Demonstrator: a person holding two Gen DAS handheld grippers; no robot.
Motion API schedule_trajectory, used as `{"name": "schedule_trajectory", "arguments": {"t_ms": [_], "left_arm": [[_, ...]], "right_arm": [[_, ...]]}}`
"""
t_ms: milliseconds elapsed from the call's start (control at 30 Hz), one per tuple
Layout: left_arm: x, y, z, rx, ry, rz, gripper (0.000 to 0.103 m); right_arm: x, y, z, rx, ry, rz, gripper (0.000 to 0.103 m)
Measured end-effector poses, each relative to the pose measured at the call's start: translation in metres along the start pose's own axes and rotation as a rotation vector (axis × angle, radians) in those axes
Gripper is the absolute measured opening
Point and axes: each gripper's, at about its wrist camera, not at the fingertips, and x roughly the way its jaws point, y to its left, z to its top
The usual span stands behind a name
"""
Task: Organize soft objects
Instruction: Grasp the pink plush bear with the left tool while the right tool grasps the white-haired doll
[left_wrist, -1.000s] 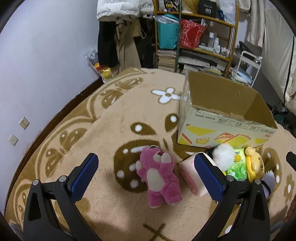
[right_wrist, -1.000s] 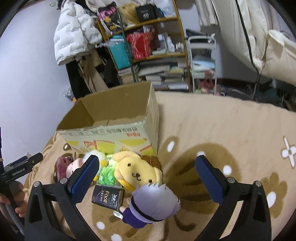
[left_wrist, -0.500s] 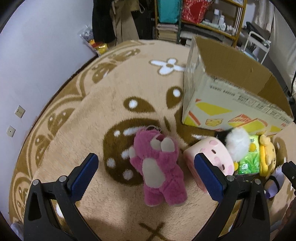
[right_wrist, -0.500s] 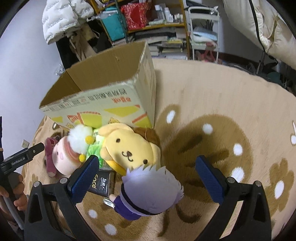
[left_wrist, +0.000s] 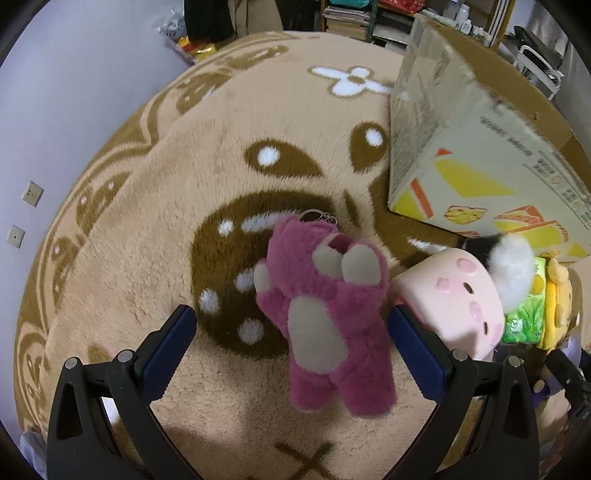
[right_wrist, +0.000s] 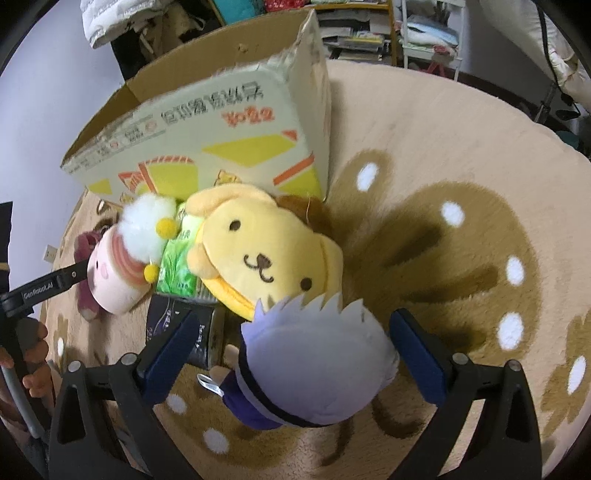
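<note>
The pink bear plush lies face up on the tan rug, long axis running away from the camera, its head and keyring toward the cardboard box, feet nearest. The left gripper hangs over it with fingers spread wide, one either side. The right gripper is likewise spread around the lavender-haired doll, which lies touching the yellow dog plush. The box stands open-topped; its contents cannot be seen.
</note>
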Motion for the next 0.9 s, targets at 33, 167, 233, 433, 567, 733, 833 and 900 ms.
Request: {"name": "schedule_trajectory", "arguments": {"t_ms": [33, 167, 233, 433, 567, 733, 833, 900], "left_arm": [[0.005, 0.000, 0.001, -0.010, 0.018, 0.002, 0.102], [0.020, -0.001, 0.002, -0.036, 0.061, -0.022, 0.102], [0.022, -0.004, 0.002, -0.026, 0.061, -0.019, 0.096], [0.025, -0.008, 0.000, -0.035, 0.072, -0.142, 0.055], [0.018, -0.020, -0.005, 0.006, 0.053, -0.131, 0.048], [0.003, -0.022, -0.010, 0.014, 0.007, -0.120, 0.047], [-0.010, -0.018, -0.013, 0.012, -0.040, -0.115, 0.047], [-0.024, -0.015, -0.016, 0.011, -0.086, -0.115, 0.047]], "right_arm": [[0.001, 0.000, 0.000, 0.001, 0.009, 0.003, 0.099], [0.007, -0.003, -0.001, 0.015, 0.047, 0.001, 0.099], [0.008, -0.004, -0.003, 0.020, 0.055, 0.004, 0.097], [0.004, -0.012, -0.006, 0.040, 0.052, 0.001, 0.075], [-0.004, -0.014, -0.006, 0.035, 0.024, 0.007, 0.074], [-0.022, -0.012, -0.006, 0.014, -0.038, 0.005, 0.074], [-0.035, -0.013, -0.006, 0.016, -0.081, 0.002, 0.074], [-0.044, -0.013, -0.007, 0.017, -0.117, 0.003, 0.074]]}}
